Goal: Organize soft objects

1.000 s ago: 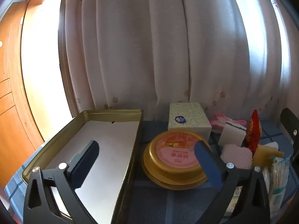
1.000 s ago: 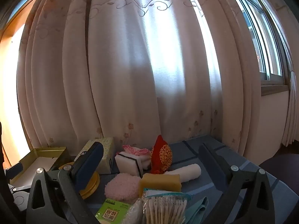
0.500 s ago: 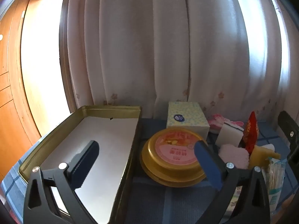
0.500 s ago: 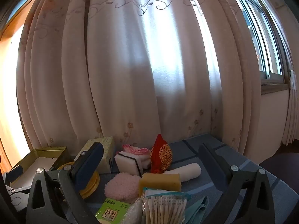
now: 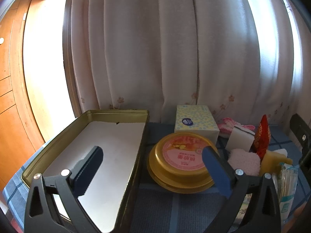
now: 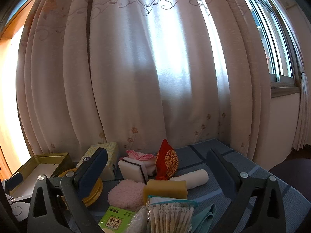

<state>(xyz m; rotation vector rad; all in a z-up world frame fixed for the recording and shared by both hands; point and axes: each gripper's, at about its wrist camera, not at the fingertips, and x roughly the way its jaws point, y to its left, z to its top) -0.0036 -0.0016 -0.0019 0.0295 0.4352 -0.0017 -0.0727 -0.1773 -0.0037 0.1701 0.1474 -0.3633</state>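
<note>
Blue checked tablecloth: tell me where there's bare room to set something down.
Free: the cloth right of the rolled white towel, toward the window, and the gold tin tray, whose white floor is bare. Crowded: from the round gold tin through the pink puff to the yellow sponge.

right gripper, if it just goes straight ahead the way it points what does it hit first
Probably the yellow sponge, low between the open right gripper fingers, with the red pouch behind it. Depth is unclear; held level, it might pass above them toward the curtain.
</note>
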